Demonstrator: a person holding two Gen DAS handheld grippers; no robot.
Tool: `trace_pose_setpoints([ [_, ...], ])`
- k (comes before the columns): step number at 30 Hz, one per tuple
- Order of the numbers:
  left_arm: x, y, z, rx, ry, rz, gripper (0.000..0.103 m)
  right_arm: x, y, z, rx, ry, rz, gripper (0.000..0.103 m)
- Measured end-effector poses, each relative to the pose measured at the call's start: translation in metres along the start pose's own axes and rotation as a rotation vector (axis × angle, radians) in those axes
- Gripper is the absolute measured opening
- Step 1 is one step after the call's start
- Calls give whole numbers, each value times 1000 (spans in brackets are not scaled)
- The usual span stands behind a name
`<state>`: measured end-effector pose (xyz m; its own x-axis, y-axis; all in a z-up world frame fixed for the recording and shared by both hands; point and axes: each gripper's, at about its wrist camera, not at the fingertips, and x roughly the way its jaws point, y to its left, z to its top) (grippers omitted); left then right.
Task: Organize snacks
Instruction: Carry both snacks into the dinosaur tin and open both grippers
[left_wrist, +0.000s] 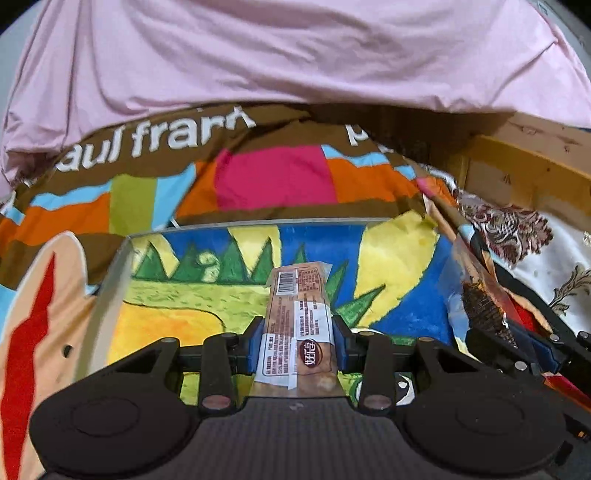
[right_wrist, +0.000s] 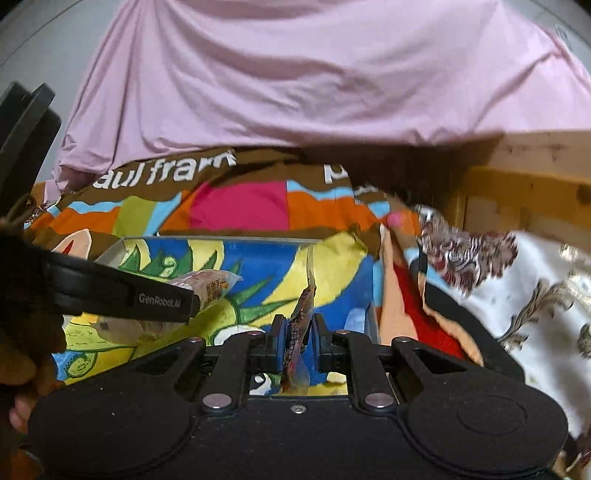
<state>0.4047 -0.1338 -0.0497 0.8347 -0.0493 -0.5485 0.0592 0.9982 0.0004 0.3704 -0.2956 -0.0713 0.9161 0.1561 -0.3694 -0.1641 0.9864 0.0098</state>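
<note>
two hand-held grippers hung side by side over a shallow tray (left_wrist: 110, 295) whose floor was lined with a bright child's painting of green trees, blue sky and yellow patches. the left gripper (left_wrist: 298, 345) had its blue pads pressed against the sides of a long tan snack bar (left_wrist: 300, 314) in a clear wrapper, barcode end pointing away from the camera, label side up. the bar lay lengthwise between the jaws, held above the tray's middle. the jaws stood only as far apart as the bar is wide.

the right gripper (right_wrist: 300, 338) was almost fully closed, pinching a thin, flat snack packet (right_wrist: 300, 321) edge-on, so that it stood upright between the pads, its printed red and dark wrapper sticking up above and hanging down below them. it too hung above the tray, nearer the right-hand wall (right_wrist: 373, 321).

in the right wrist view the left gripper's black arm (right_wrist: 122, 295) crossed the left of the picture, the wrapped bar (right_wrist: 207, 284) poking out beyond it.

behind the tray lay a colourful patchwork cloth (left_wrist: 277, 177) with white lettering, and beyond that a pink sheet (left_wrist: 295, 55). to the right were a white floral fabric (right_wrist: 535, 295) and a wooden panel (left_wrist: 524, 173).
</note>
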Motion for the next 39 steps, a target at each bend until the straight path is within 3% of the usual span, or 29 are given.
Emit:
trace_pose_setpoints([
  [9, 20, -16, -9, 29, 25, 0, 40, 15, -8, -5, 62, 61, 30, 16],
  [20, 30, -24, -20, 35, 83, -7, 41, 20, -18, -9, 117, 97, 8, 22],
  [23, 30, -23, -21, 28, 83, -16, 42, 19, -18, -9, 112, 94, -1, 35],
  [28, 24, -16, -19, -18, 75, -20, 64, 12, -18, -5, 95, 74, -20, 57],
  [30, 20, -11, -17, -50, 67, -20, 68, 7, -18, -3, 91, 59, -23, 67],
  [35, 1, 4, -11, -97, 33, 0, 83, -16, -18, 9, 98, 7, -46, 85],
  [39, -24, 14, -5, -115, -20, 21, 101, -43, -17, 19, 98, -44, -65, 96],
])
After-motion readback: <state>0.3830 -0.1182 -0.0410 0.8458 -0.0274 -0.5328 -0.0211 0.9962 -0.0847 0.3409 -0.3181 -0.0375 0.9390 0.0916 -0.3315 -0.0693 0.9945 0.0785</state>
